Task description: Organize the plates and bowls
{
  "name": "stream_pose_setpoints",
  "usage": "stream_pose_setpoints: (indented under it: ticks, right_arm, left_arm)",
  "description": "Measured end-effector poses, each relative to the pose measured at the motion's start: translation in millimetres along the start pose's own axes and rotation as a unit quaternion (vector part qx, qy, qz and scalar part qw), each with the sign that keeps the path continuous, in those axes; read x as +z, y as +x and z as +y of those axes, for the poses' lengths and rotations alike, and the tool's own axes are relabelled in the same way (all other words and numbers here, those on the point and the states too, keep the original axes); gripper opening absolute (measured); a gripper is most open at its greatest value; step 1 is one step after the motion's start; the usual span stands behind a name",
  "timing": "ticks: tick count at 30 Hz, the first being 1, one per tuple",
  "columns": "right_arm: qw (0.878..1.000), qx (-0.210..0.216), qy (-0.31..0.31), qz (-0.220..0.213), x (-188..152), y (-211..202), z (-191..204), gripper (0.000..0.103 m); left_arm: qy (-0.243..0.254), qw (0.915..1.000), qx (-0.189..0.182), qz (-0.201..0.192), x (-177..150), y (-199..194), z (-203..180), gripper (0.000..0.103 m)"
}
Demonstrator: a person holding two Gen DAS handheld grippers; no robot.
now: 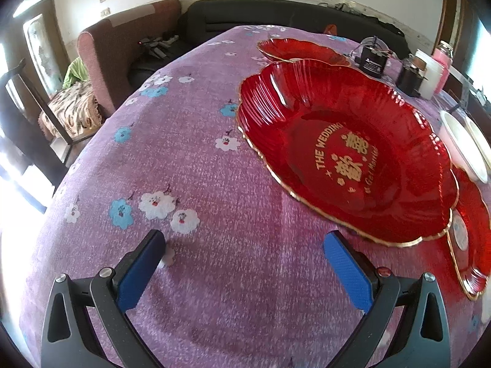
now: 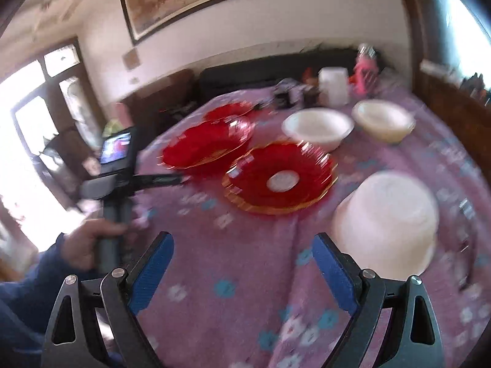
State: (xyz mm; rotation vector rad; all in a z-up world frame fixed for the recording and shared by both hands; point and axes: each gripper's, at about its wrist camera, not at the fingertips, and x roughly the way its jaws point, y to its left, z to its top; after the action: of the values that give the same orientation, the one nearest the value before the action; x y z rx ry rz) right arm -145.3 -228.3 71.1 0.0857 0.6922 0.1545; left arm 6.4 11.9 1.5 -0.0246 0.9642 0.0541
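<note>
The left gripper (image 1: pixel 245 245) hangs spread and empty over the purple table (image 1: pixel 214 159), just beside a large red plate (image 1: pixel 346 153). The right gripper (image 2: pixel 242 245) is spread too, empty, near an overturned white bowl (image 2: pixel 386 220); two upright bowls (image 2: pixel 317 127) sit beyond.

a purple flowered tablecloth (image 1: pixel 233 165) carries red plates (image 1: pixel 346 150) and white bowls (image 2: pixel 317 127).
</note>
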Motion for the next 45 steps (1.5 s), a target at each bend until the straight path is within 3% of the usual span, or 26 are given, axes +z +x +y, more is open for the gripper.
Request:
stream_pose_setpoints:
  ticks: [2, 5, 6, 8, 11, 14, 18, 21, 28, 39, 45]
  right_arm:
    - [0.999, -0.038, -0.004, 0.014, -3.3, 11.0, -0.2, 0.093]
    - [0.998, -0.029, 0.046, 0.02, -10.0, 14.7, -16.0, 0.088]
    - [0.997, -0.015, 0.081, 0.011, -7.5, 9.7, -26.4, 0.088]
    - [0.992, -0.044, 0.113, -0.041, 1.5, -16.6, -40.2, 0.088]
    - [0.984, -0.113, 0.094, -0.103, 22.3, -55.1, -38.6, 0.087]
    - [0.976, -0.168, 0.035, -0.136, 37.5, -69.0, -13.5, 0.087]
    - [0.974, -0.173, 0.022, -0.146, 49.9, -50.6, 1.1, 0.085]
    - [0.968, -0.194, 0.019, -0.161, 55.1, -43.3, 4.8, 0.078]
    - [0.976, -0.156, 0.062, -0.137, 37.2, -30.9, -12.8, 0.078]
    - [0.985, -0.12, 0.07, -0.098, 26.3, 7.7, -0.2, 0.078]
    - [0.989, -0.106, 0.055, -0.087, 21.7, 9.4, 4.5, 0.078]
  left_arm:
    - [-0.011, 0.9998, 0.001, -0.014, -2.1, -9.5, 8.5, 0.103]
    - [-0.031, 0.9974, -0.033, -0.055, -5.0, -26.4, 21.2, 0.103]
    - [-0.03, 0.9972, -0.034, -0.06, -5.6, -28.4, 21.3, 0.103]
    - [-0.019, 0.9968, -0.034, -0.069, -6.6, -32.3, 18.6, 0.103]
    - [-0.011, 0.9946, -0.031, -0.099, -10.8, -44.7, 18.3, 0.103]
    - [-0.013, 0.9915, -0.034, -0.125, -12.8, -55.3, 21.7, 0.103]
    - [-0.027, 0.9902, -0.037, -0.132, -10.9, -57.3, 28.6, 0.103]
    - [-0.032, 0.9896, -0.036, -0.136, -10.1, -58.4, 31.1, 0.103]
    - [-0.03, 0.988, -0.037, -0.147, -12.2, -62.7, 30.2, 0.103]
    - [-0.04, 0.9885, -0.043, -0.139, -9.4, -58.6, 35.3, 0.103]
    - [-0.041, 0.9875, -0.045, -0.145, -10.6, -60.1, 33.7, 0.103]
